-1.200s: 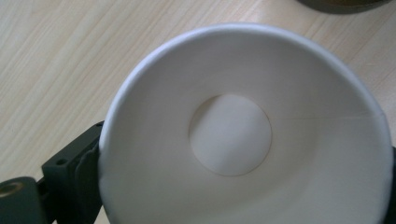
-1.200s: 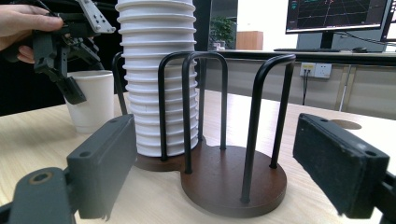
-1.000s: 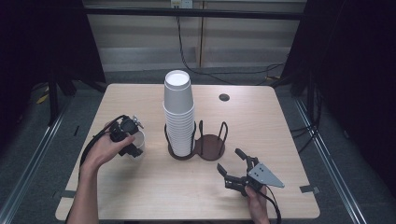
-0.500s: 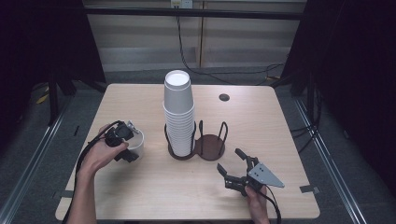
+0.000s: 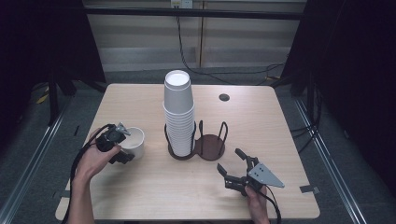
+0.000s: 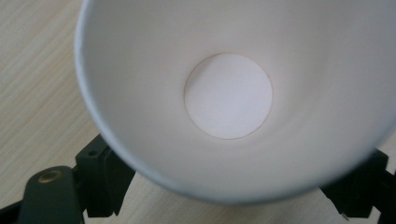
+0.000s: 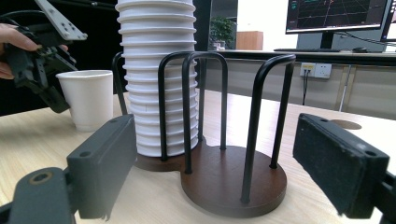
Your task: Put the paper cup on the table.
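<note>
A white paper cup (image 5: 134, 140) stands upright on the wooden table (image 5: 140, 196) at the left. My left gripper (image 5: 127, 144) is at its left side, open, jaws wide apart on either side of the cup. The left gripper view looks down into the empty cup (image 6: 229, 93). A tall stack of white cups (image 5: 178, 116) fills the left ring of a dark two-ring wire holder (image 5: 210, 147); the right ring is empty. My right gripper (image 5: 229, 159) rests open near the front right, pointing at the holder (image 7: 233, 182), stack (image 7: 156, 70) and cup (image 7: 93, 98).
A small round dark grommet (image 5: 224, 97) sits in the table's far right part. Bare tabletop lies between the cup, the holder and the front edge. Cables trail from both grippers off the front edge. A monitor (image 7: 336, 14) stands beyond the table.
My left gripper brought the tilted cup down and slightly right, and the cup now stands upright on the table. The right gripper has not moved.
</note>
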Demonstrator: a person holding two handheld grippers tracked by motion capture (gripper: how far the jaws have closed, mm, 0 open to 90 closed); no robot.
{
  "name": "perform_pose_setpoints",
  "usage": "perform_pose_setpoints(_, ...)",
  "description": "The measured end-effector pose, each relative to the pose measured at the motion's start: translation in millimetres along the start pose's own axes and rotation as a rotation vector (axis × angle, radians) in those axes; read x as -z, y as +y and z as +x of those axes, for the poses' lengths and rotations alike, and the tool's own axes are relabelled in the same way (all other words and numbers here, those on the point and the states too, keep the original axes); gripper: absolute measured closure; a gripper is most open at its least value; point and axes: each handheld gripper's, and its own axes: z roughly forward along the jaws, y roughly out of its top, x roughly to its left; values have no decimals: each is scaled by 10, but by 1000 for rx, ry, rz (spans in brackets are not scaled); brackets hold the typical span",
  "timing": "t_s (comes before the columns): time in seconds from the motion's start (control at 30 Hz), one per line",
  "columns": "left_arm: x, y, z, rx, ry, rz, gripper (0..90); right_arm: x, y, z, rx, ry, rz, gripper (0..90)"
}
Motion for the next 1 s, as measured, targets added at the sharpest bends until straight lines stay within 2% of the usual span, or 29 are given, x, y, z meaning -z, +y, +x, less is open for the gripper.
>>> perform_pose_setpoints(0.13,73,-70,-1,22,8,-44,161,0,0,0,0,0,0,135)
perform_pose_setpoints(0.17,92,-92,5,31,7,-78,162,0,0,0,0,0,0,135)
perform_pose_setpoints(0.3,175,-156,0,68,-4,-149,161,0,0,0,0,0,0,134)
perform_pose_setpoints(0.37,218,-183,-11,71,21,-180,161,0,0,0,0,0,0,134)
perform_pose_setpoints(0.4,242,-201,-16,87,22,-205,161,0,0,0,0,0,0,134)
perform_pose_setpoints(0.43,296,-239,-30,100,23,-270,159,0,0,0,0,0,0,134)
perform_pose_setpoints(0.47,296,-239,-30,100,23,-270,158,0,0,0,0,0,0,134)
perform_pose_setpoints(0.5,325,-262,-55,101,4,-322,159,0,0,0,0,0,0,134)
perform_pose_setpoints(0.57,337,-269,-63,102,3,-338,161,0,0,0,0,0,0,134)
perform_pose_setpoints(0.63,355,-282,-83,118,28,-374,160,0,0,0,0,0,0,134)
perform_pose_setpoints(0.7,360,-291,-88,134,15,-399,159,0,0,0,0,0,0,134)
perform_pose_setpoints(0.77,363,-305,-106,152,7,-452,161,0,0,0,0,0,0,134)
perform_pose_setpoints(0.83,375,-327,-123,179,19,-506,159,0,0,0,0,0,0,134)
perform_pose_setpoints(0.97,388,-348,-178,196,6,-570,159,0,0,0,0,0,0,134)
perform_pose_setpoints(1.0,410,-357,-232,210,24,-620,159,0,0,0,0,0,0,134)
